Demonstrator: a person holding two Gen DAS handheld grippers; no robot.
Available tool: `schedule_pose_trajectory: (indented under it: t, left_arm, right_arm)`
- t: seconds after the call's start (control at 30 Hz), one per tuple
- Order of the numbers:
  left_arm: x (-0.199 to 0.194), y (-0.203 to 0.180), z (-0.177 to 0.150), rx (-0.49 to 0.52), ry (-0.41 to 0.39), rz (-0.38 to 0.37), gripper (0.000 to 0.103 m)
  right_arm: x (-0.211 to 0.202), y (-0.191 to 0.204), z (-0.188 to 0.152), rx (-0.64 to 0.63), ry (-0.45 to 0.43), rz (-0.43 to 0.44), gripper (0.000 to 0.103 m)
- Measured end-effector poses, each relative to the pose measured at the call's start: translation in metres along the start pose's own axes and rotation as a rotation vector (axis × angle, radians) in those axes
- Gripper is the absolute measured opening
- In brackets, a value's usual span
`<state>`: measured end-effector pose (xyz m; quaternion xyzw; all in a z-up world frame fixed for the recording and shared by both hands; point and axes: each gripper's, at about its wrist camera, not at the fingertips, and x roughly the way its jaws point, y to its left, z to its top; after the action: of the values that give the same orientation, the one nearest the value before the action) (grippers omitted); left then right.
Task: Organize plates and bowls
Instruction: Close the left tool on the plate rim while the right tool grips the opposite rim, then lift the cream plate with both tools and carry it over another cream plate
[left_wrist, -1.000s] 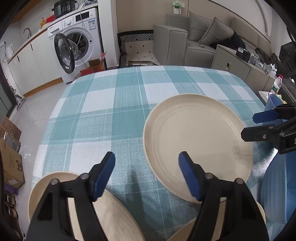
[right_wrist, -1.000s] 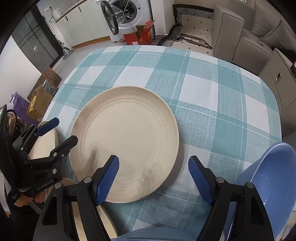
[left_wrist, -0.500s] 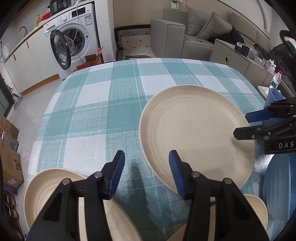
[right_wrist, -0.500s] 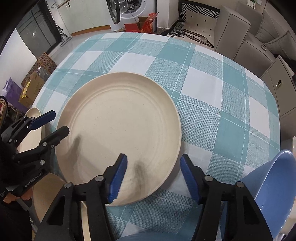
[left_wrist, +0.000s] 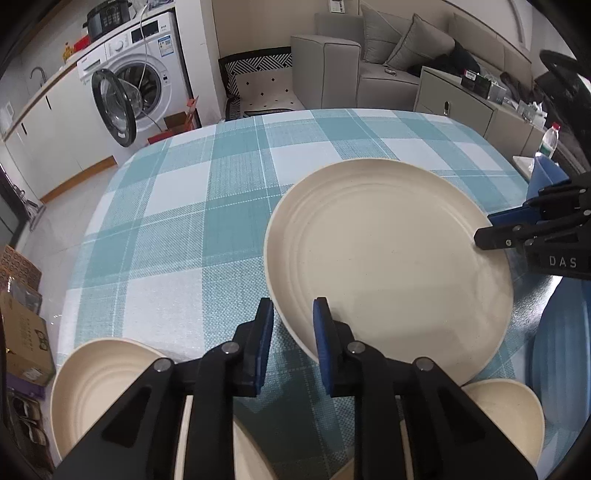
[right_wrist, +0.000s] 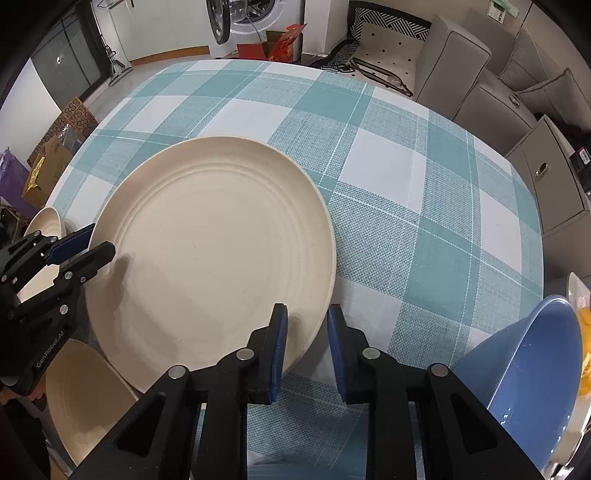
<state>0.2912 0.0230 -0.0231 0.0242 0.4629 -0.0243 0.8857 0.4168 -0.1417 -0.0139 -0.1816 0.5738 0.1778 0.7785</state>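
A large cream plate (left_wrist: 388, 251) (right_wrist: 214, 251) lies on the teal checked tablecloth (left_wrist: 192, 229). My left gripper (left_wrist: 293, 321) straddles its near-left rim, jaws closing, one blue pad outside the edge and one over the inside, both against the rim. In the right wrist view that left gripper (right_wrist: 92, 242) bites the plate's left edge. My right gripper (right_wrist: 306, 328) straddles the near-right rim the same way, jaws closing on it. From the left wrist view the right gripper (left_wrist: 484, 229) reaches over the plate's right edge.
A cream bowl (left_wrist: 96, 387) and a smaller cream bowl (left_wrist: 506, 417) sit at the near table edge, with another cream plate (right_wrist: 85, 398) under the left gripper. A blue bowl (right_wrist: 535, 369) stands at the right. A sofa, cabinets and a washing machine surround the table.
Both grippers have gone from wide open to nearly closed, and each now has the big plate's rim between its pads. The plate has not shifted.
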Motion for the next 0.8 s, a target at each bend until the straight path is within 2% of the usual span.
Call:
schedule_pose_trajectory:
  t: [0.1,0.47,0.8]
  left_arm:
    - [0.0,0.001,0.0,-0.004,0.0,0.005,0.016]
    - [-0.01,0.001,0.005,-0.005,-0.015,0.017,0.014]
    - [-0.044,0.004,0.004,-0.021,-0.072,0.018,0.014]
  right_arm:
    - [0.0,0.001,-0.001,-0.009,-0.008,-0.013,0.017]
    - [-0.007,0.002,-0.002,-0.013,-0.027,-0.017,0.016]
    - [-0.037,0.008,-0.007,-0.018,-0.073,-0.018,0.016]
